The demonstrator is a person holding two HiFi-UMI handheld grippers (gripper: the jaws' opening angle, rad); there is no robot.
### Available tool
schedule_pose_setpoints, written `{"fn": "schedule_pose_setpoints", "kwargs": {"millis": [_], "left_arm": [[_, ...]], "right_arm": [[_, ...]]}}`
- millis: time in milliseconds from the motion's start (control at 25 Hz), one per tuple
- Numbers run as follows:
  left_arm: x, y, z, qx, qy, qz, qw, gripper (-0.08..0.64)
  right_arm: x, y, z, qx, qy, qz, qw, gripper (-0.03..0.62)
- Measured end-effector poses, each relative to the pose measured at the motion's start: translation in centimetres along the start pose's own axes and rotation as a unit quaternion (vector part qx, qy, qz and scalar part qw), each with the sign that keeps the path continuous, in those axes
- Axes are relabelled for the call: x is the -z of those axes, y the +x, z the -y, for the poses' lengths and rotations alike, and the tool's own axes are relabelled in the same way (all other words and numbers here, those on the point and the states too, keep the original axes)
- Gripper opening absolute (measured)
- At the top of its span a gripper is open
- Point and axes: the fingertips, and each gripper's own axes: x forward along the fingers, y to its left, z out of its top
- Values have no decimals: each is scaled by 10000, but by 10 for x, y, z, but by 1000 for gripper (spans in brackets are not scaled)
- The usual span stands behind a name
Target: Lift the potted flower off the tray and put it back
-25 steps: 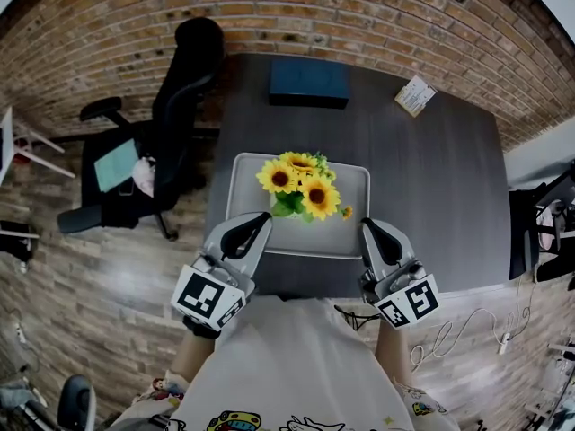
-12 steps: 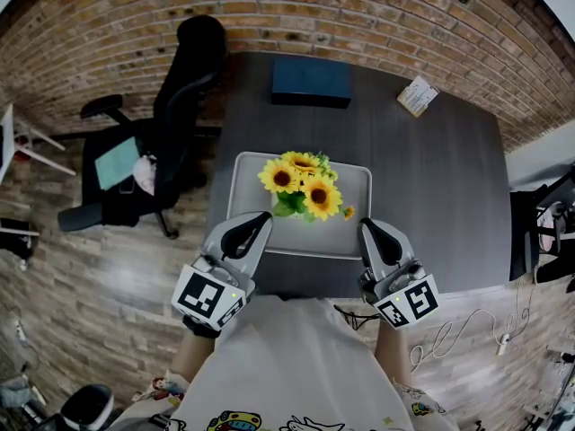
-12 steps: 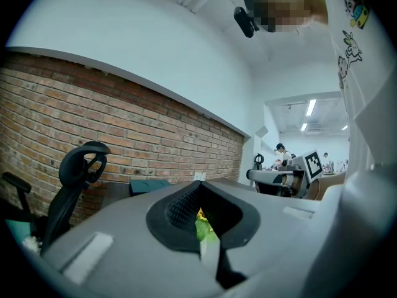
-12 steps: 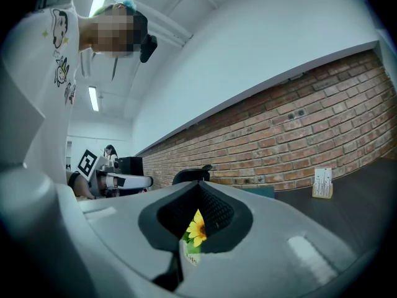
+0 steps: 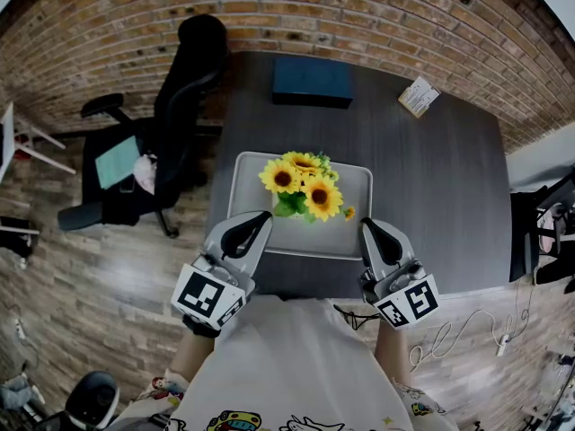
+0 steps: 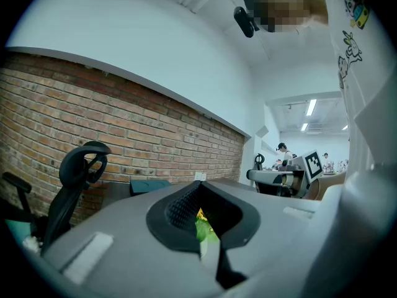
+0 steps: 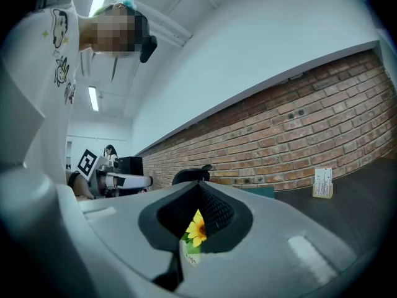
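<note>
On the grey tray (image 5: pixel 244 206) on the dark table (image 5: pixel 431 178), the potted flower (image 5: pixel 304 187) stands upright. The left gripper (image 5: pixel 260 220) and right gripper (image 5: pixel 368 230) hover by its 2 near corners, jaws closed, empty.

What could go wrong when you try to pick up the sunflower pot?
1. The left gripper and right gripper are both shut; reaching in like that might knock the potted flower over.
2. The blooms hide the pot from above, so a gripper could squash petals instead.
3. A bump might slide the tray on the table.
</note>
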Motion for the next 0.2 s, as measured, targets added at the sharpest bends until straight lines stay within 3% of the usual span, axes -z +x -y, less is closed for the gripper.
{"fn": "schedule_pose_setpoints", "kwargs": {"millis": [200], "left_arm": [[1,-1,0,-7,-9,6,10000,11]], "right_arm": [[1,0,-1,-21,-15,-5,10000,0]]}}
